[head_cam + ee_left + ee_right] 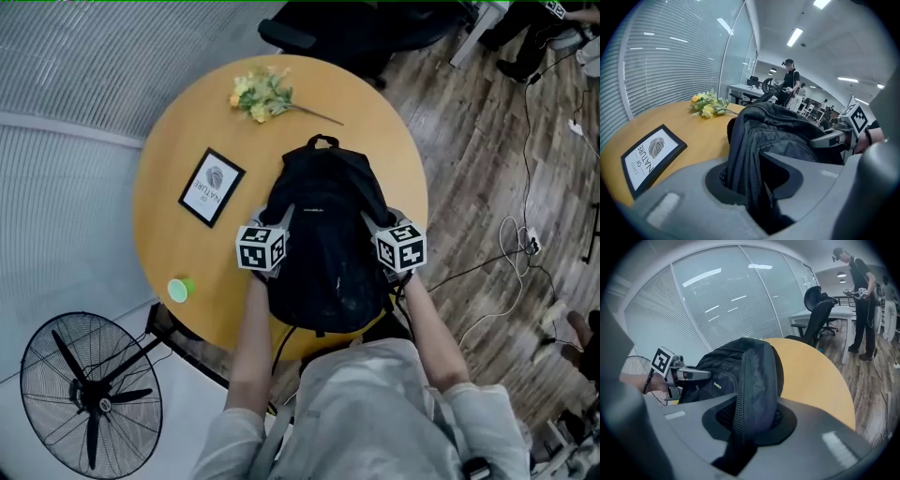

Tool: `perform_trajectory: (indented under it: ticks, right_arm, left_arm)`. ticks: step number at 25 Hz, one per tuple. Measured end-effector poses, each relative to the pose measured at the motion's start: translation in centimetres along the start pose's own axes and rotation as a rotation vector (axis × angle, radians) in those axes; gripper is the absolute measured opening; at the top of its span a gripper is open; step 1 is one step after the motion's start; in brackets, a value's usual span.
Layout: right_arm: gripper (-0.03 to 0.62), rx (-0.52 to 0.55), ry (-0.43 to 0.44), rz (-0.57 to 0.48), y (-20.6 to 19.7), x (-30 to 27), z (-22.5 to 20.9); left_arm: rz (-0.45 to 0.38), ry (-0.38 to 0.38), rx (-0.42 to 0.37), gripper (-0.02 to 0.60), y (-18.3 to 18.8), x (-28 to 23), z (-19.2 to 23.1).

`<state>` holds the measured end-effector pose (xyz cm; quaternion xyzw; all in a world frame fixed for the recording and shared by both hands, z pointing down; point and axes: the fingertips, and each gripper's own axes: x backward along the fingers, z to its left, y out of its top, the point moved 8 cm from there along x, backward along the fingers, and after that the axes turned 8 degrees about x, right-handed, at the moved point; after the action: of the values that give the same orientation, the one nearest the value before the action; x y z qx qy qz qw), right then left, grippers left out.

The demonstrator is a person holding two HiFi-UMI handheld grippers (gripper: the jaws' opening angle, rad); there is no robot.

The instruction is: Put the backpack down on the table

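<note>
Your left gripper [284, 217] and right gripper [368, 218] sit on either side of the black backpack [323, 234], about halfway up its length. In the left gripper view, your left gripper's jaws are closed on a fold of the bag's side with a zipper line running through the gap. In the right gripper view, your right gripper's jaws pinch the opposite side, and dark fabric and another zipper fill the space between them.

The backpack lies flat on the round wooden table [178, 141], with its bottom at the edge nearest you and its top handle pointing away. Near that edge, left of the bag, sits a small green round thing [179, 291]. Farther along on the left lies a black-framed card printed "NATURE" [212, 187]. A bunch of yellow flowers [261, 94] lies at the far side. A pedestal fan [89, 398] stands on the floor to your lower left. Cables [516, 244] trail over the wood floor on the right.
</note>
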<state>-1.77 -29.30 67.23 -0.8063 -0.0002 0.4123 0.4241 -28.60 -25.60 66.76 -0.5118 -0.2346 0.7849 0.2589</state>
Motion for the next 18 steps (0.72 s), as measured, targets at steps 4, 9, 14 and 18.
perform_trajectory:
  ticks: [4,9,14,18]
  right_arm:
    - [0.061,-0.010,-0.017,0.038,-0.2,-0.8,-0.4]
    - [0.063,-0.020,-0.033,0.076,-0.6,-1.6,-0.9]
    - [0.068,-0.036,-0.043,0.113,-1.1,-2.5,-1.5]
    - [0.078,-0.023,-0.071,0.153,-1.4,-3.1,-1.8]
  left_arm:
    - [0.015,0.025,0.011,0.098,-0.4,-0.8,0.3]
    - [0.042,0.047,0.018,0.112,-0.9,-1.8,0.8]
    - [0.075,0.052,0.044,0.138,-1.8,-3.0,1.7]
    - [0.105,0.069,0.018,0.152,-2.5,-4.0,1.8]
